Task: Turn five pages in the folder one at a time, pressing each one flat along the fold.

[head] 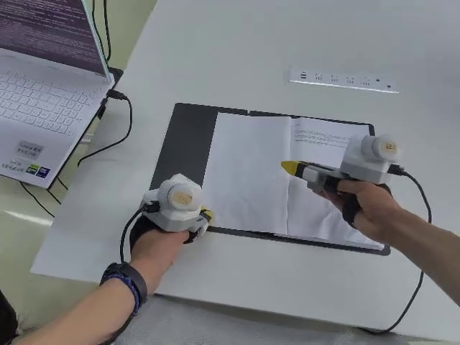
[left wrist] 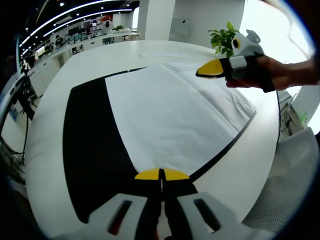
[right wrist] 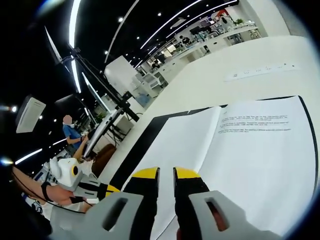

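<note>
The black folder (head: 185, 144) lies open on the white table, with a blank white page (head: 248, 180) on its left side and a printed page (head: 327, 140) on the right. My right gripper (head: 290, 167) hovers over the fold with its yellow tips a narrow gap apart (right wrist: 166, 172) and nothing between them. My left gripper (head: 205, 215) rests at the folder's near edge, by the blank page's lower left corner. Its jaws are shut tip to tip (left wrist: 161, 174), and nothing shows between them. From the left gripper view, the right gripper (left wrist: 207, 71) hangs above the page (left wrist: 165, 110).
An open laptop (head: 43, 86) sits at the table's left edge, and its cable (head: 122, 136) curls toward the folder. A white power strip (head: 343, 79) lies beyond the folder. The table's near edge (head: 215, 295) is close below my hands.
</note>
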A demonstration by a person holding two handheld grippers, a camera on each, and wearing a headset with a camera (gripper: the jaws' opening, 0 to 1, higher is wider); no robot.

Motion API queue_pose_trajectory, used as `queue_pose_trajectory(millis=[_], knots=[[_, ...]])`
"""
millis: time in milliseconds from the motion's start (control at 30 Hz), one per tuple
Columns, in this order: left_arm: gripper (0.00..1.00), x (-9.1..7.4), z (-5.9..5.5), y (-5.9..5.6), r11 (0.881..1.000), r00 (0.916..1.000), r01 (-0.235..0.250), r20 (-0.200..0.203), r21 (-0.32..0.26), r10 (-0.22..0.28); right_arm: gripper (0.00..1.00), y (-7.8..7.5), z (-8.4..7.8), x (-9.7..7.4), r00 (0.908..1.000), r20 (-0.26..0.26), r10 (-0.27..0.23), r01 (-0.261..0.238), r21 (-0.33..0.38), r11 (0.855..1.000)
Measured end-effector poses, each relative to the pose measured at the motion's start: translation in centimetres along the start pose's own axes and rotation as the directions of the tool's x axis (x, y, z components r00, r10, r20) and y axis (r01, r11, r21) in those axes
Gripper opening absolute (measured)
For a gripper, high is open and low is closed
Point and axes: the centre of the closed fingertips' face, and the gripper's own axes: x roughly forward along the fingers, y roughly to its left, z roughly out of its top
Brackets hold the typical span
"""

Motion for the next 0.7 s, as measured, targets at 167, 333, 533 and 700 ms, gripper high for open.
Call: queue_pose_trajectory(millis=[167,333,533,700], knots=[[0.00,0.0,0.0,0.0,1.000,1.0000,-0.002,-0.002,-0.006,0.002,0.05,-1.2,0.6,1.0,0.9995,0.020,-0.024,0.023,0.054,0.998],[0.00,0.2,0.0,0.1,1.000,0.9998,0.000,-0.022,0.016,0.001,0.00,-0.7,0.1,1.8,0.9998,-0.008,-0.017,0.017,0.044,0.999],[0.00,0.2,0.0,0.1,1.000,0.9998,0.000,-0.021,0.011,0.000,0.00,-0.9,-1.0,2.2,0.9986,-0.051,-0.014,0.017,0.049,0.999],[0.00,0.2,0.0,0.1,1.000,0.9997,-0.001,-0.026,0.007,0.001,0.00,-0.9,-1.3,2.2,0.9985,-0.055,-0.004,0.008,0.066,0.998]])
